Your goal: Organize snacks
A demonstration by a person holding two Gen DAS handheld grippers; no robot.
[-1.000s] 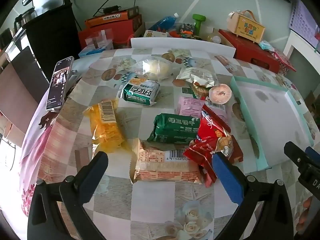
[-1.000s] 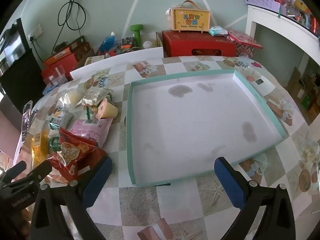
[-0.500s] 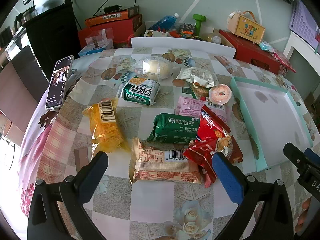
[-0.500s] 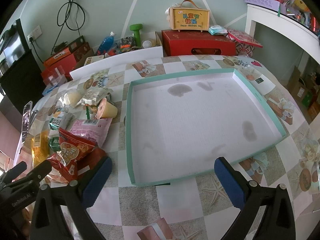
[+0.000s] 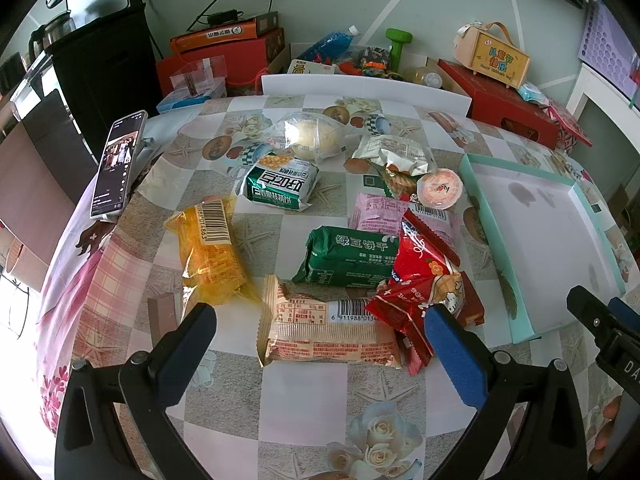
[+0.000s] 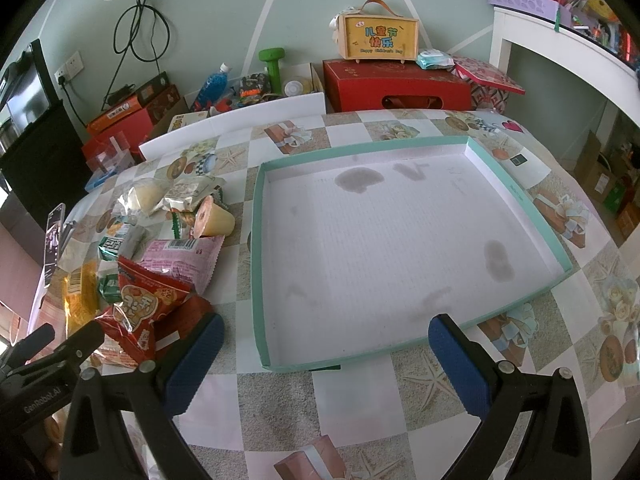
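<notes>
Several wrapped snacks lie scattered on the patterned tablecloth. Nearest my left gripper [image 5: 320,328], which is open and holds nothing, is a beige cracker pack [image 5: 328,330], with a red bag [image 5: 424,284] to its right and a green pack [image 5: 348,256] behind. A yellow pack [image 5: 208,248] lies to the left, a pink pack [image 5: 384,212] and a jelly cup [image 5: 439,189] further back. The shallow teal-rimmed box [image 6: 256,264] holds nothing and sits just ahead of my right gripper [image 6: 324,350], also open. The red bag [image 6: 148,312] lies by the right gripper's left finger.
A phone [image 5: 117,160] leans at the table's left edge. Red gift boxes [image 6: 396,84], a yellow carry case [image 6: 378,36], a green dumbbell [image 6: 273,64] and a bottle stand behind the table. A white foam board [image 5: 360,88] lines the far edge.
The left wrist view has pulled back slightly, so the snacks sit a little farther up the frame. The right gripper has barely moved. Both stay open.
</notes>
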